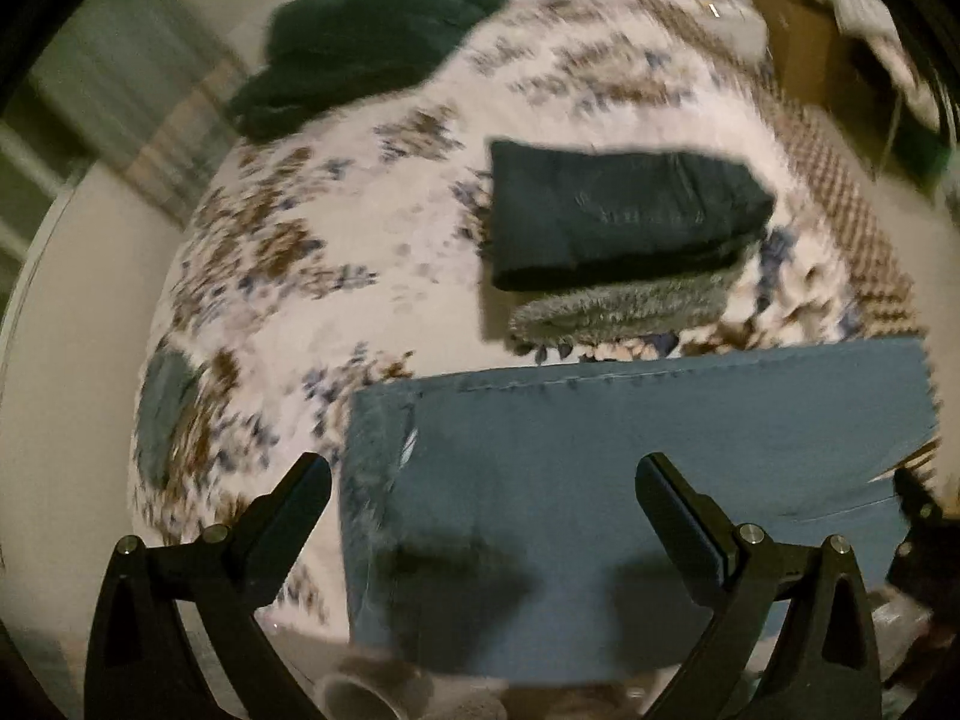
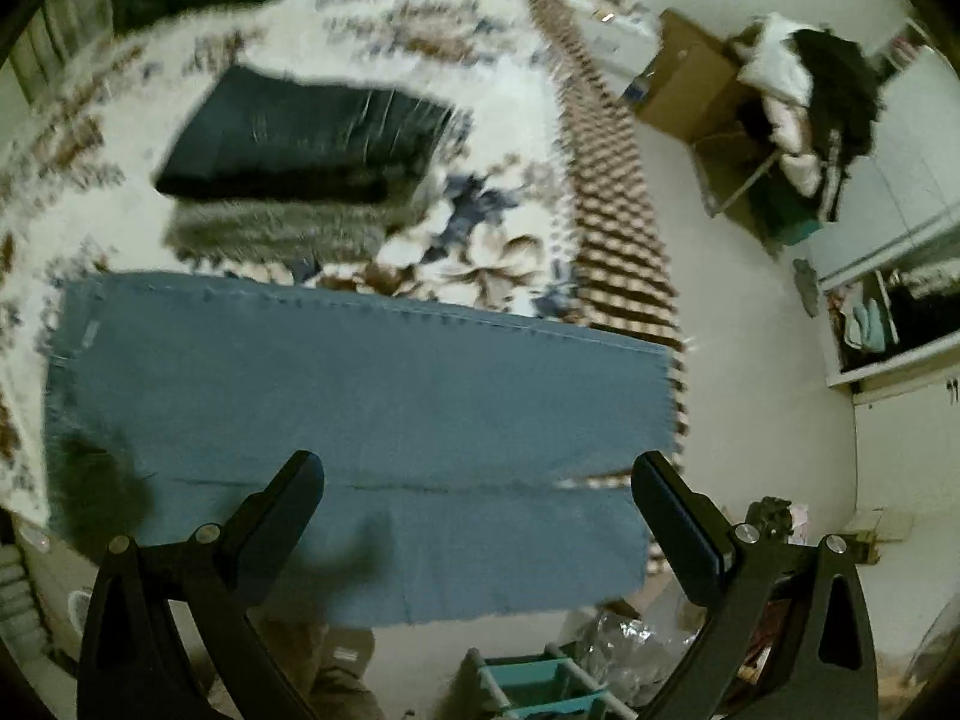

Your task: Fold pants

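Blue jeans [image 1: 630,468] lie folded lengthwise on the flowered bedspread [image 1: 336,252], near its front edge. They also show in the right wrist view [image 2: 360,396], where a seam between the two layers runs across. My left gripper [image 1: 483,480] is open and empty above the jeans' left part. My right gripper [image 2: 477,474] is open and empty above the jeans' right part. Both views are motion-blurred.
A folded dark pair of pants [image 1: 618,210] lies on a grey furry cloth [image 1: 624,306] behind the jeans. A dark green garment [image 1: 366,42] lies at the bed's far end. Right of the bed stand cardboard boxes [image 2: 690,78] and a clothes pile [image 2: 810,90].
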`<action>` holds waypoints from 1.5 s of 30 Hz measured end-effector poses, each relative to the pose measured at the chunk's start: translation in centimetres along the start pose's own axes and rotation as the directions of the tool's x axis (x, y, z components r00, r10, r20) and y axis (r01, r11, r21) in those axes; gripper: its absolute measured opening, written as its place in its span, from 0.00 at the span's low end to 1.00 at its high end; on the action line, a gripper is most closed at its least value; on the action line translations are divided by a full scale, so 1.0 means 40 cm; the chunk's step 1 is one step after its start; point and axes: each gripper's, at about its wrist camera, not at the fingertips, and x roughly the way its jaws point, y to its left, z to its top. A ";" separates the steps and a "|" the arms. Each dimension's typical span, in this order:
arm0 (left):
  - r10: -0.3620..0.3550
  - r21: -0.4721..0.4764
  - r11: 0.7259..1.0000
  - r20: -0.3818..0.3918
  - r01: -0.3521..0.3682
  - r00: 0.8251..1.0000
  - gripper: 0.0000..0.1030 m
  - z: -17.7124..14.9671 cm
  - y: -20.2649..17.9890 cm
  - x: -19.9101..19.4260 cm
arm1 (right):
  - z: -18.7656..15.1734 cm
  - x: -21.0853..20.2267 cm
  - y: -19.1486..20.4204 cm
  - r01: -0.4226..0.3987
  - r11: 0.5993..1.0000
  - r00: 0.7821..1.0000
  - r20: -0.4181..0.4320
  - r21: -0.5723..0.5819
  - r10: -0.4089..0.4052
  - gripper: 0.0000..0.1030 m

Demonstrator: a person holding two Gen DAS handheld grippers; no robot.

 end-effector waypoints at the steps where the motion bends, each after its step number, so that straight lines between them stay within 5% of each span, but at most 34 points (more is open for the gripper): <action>1: 0.008 0.038 0.999 -0.014 -0.007 1.000 1.00 0.016 -0.024 0.066 | 0.036 0.078 0.029 0.010 0.999 1.000 -0.019 -0.036 -0.010 1.00; 11: 0.021 0.347 0.938 -0.075 0.006 0.997 1.00 0.074 -0.240 0.526 | 0.152 0.572 0.132 0.036 0.976 0.986 -0.149 -0.214 -0.069 0.97; 17: 0.001 0.503 0.863 -0.088 0.044 0.996 1.00 0.081 -0.298 0.609 | 0.185 0.697 0.153 -0.066 0.949 0.980 -0.197 -0.309 0.004 0.96; 20: -0.027 0.517 0.852 -0.112 0.082 0.993 0.97 0.092 -0.296 0.616 | 0.192 0.727 0.154 -0.124 0.933 0.974 -0.220 -0.337 0.050 0.92; 21: -0.060 0.506 0.854 -0.138 0.122 0.989 0.91 0.099 -0.288 0.616 | 0.194 0.732 0.151 -0.150 0.931 0.970 -0.231 -0.334 0.073 0.89; 23: -0.176 0.459 0.849 -0.220 0.261 0.960 0.53 0.111 -0.267 0.612 | 0.199 0.734 0.144 -0.199 0.927 0.961 -0.249 -0.318 0.121 0.75; 24: -0.209 0.452 0.842 -0.230 0.294 0.950 0.46 0.113 -0.262 0.601 | 0.199 0.729 0.144 -0.233 0.920 0.954 -0.256 -0.314 0.154 0.68; 26: -0.244 0.477 0.814 -0.239 0.333 0.940 0.11 0.106 -0.265 0.572 | 0.197 0.714 0.144 -0.268 0.915 0.947 -0.255 -0.302 0.193 0.35; 29: -0.232 0.489 0.820 -0.192 0.297 0.954 0.04 0.104 -0.262 0.524 | 0.189 0.680 0.131 -0.256 0.922 0.957 -0.208 -0.289 0.201 0.13; 38: -0.267 0.297 0.918 -0.027 0.263 0.963 0.03 0.094 -0.177 0.269 | 0.083 0.477 0.068 -0.206 0.953 0.978 -0.001 -0.222 0.211 0.06; 45: -0.243 0.150 0.961 0.046 0.234 0.969 0.03 -0.126 -0.161 0.145 | -0.173 0.303 0.048 -0.192 0.960 0.971 0.098 -0.205 0.216 0.05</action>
